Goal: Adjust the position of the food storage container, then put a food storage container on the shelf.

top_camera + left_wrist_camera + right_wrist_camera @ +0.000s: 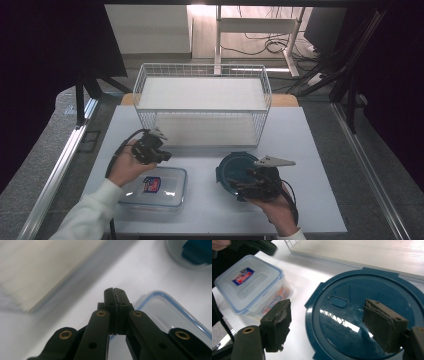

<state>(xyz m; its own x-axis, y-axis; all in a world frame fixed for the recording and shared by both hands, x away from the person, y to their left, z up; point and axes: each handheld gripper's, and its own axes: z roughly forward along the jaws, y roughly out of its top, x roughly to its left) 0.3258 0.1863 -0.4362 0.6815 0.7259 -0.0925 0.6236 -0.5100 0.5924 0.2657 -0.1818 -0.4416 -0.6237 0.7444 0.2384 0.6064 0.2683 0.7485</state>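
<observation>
High view: one clear box (159, 187), one blue lid (236, 169), one basket (202, 102).

White sleeves; each black claw (115, 293) has brass-ringed pivots, a trailing black cable, one a grey triangular plate.

table front (205, 210) free; wire basket (202, 102) blocks rear

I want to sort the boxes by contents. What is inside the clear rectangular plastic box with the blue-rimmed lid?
Through the clear rectangular plastic box wall, orange and red items show, too blurred to name. The lid's label hides part of them.
</observation>
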